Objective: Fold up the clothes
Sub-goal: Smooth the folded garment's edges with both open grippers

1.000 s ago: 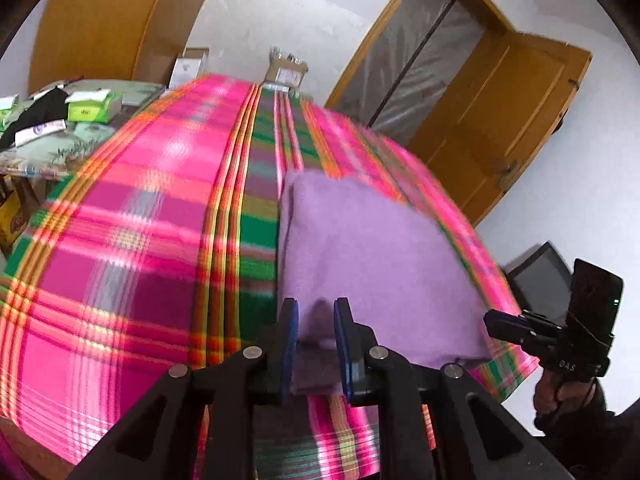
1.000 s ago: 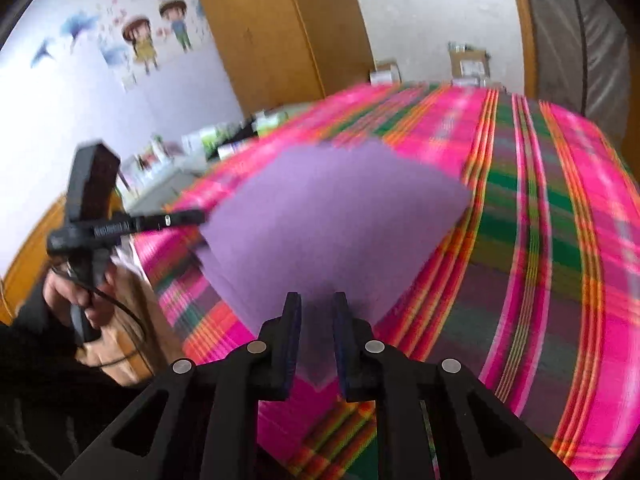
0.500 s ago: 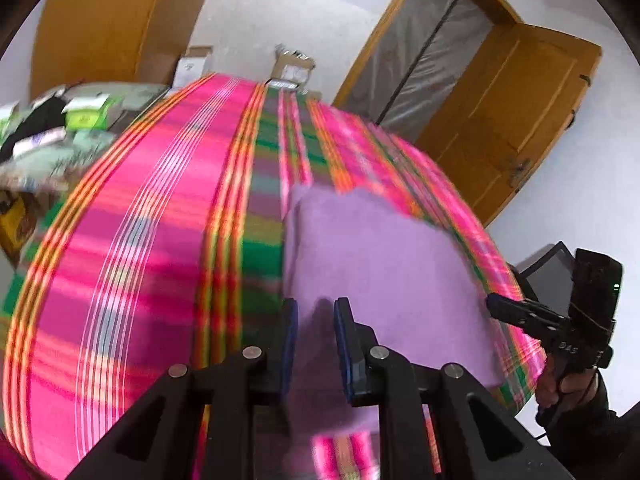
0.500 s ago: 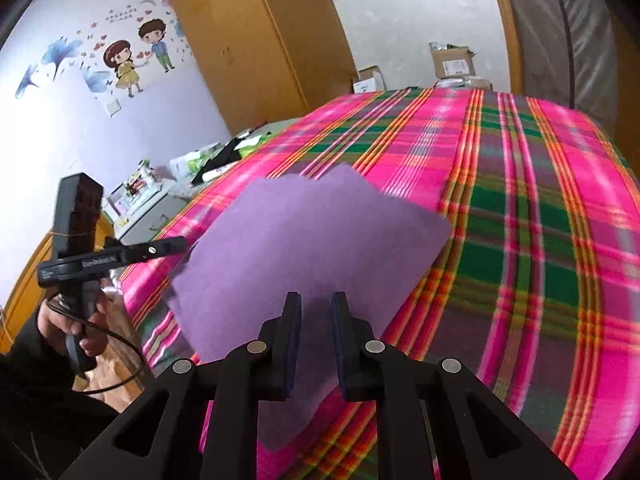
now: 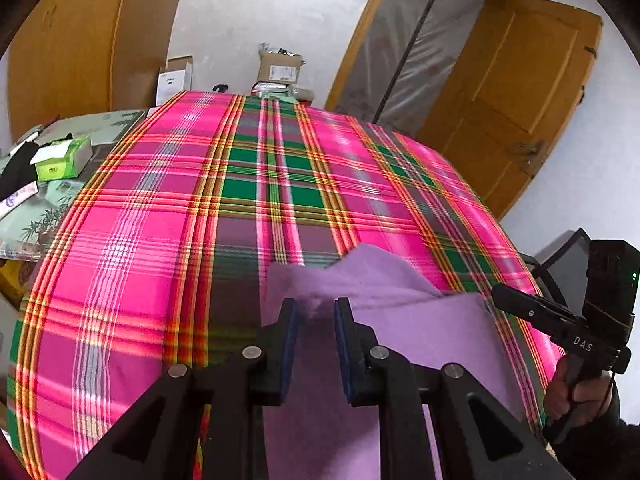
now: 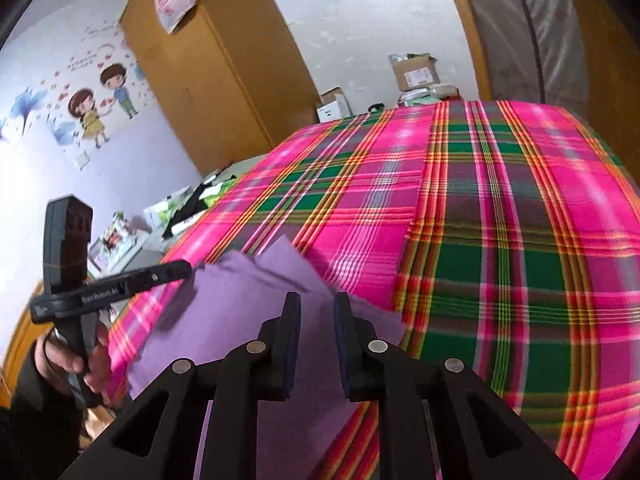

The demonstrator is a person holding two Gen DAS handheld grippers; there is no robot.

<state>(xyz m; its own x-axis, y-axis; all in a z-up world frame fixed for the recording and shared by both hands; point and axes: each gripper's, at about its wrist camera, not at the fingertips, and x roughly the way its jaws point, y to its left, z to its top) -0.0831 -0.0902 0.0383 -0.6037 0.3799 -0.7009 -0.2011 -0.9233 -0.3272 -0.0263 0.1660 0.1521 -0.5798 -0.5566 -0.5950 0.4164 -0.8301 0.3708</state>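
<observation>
The purple garment (image 5: 420,332) lies crumpled at the near edge of the bed's plaid cover (image 5: 168,240), toward its near right corner in the left wrist view. The left gripper (image 5: 314,308) has its jaws narrowly parted with purple cloth between them; whether the pads press it cannot be told. The right gripper (image 6: 316,304) has just been opening its jaws slightly, cloth (image 6: 240,312) lying between them.

This is a bedroom in a home. A bed (image 6: 500,240) has a bright pink checked cover. Cartoon stickers (image 6: 100,100) are on the wall, near a wooden wardrobe (image 6: 208,80).
</observation>
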